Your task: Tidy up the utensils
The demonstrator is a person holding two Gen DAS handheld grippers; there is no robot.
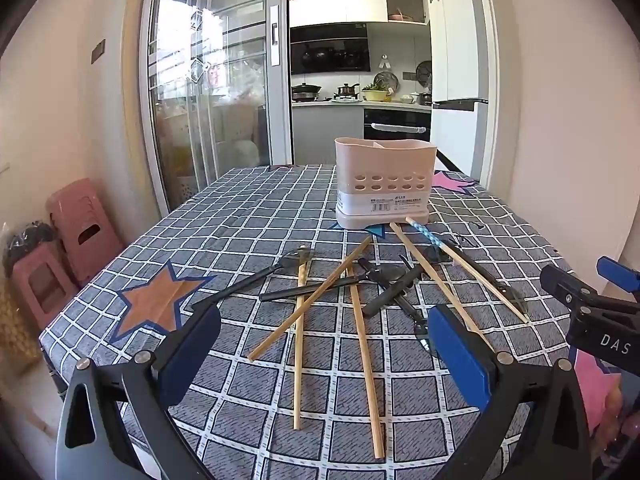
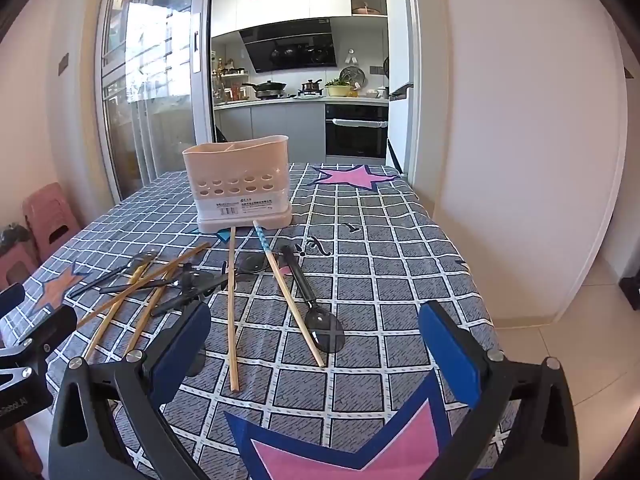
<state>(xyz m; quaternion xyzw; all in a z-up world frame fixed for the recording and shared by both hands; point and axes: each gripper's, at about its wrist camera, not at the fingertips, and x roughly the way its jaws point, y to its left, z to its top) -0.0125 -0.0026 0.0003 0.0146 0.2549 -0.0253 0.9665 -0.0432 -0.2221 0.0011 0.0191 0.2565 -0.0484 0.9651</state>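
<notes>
My left gripper (image 1: 324, 344) hangs over the near edge of the desk (image 1: 248, 216) with its jaws spread wide and nothing between them — only checked cloth and the loose ends of two bamboo chopsticks (image 1: 362, 344) beneath. My right gripper (image 2: 316, 344) is the same: jaws fully apart, empty, above a pink star (image 2: 340, 460) printed on the cloth.

The utensils lie scattered across the middle of the desk. In the left view, several bamboo chopsticks cross one another in a loose fan, and dark utensils (image 1: 384, 280) are tangled among them where they meet. A black spoon (image 1: 256, 276) lies off to the left of the pile, near an orange star (image 1: 156, 300). From the right view, another black spoon (image 2: 316, 304) lies with its bowl towards me, a chopstick with a blue patterned end (image 2: 288, 292) just beside it and crossing its bowl.

The beige utensil holder (image 1: 382, 184) stands upright beyond the pile, perforated along its front, with a label low down. Two chopstick tips reach its base — I cannot tell whether they touch. Its divided top looks empty from here.
</notes>
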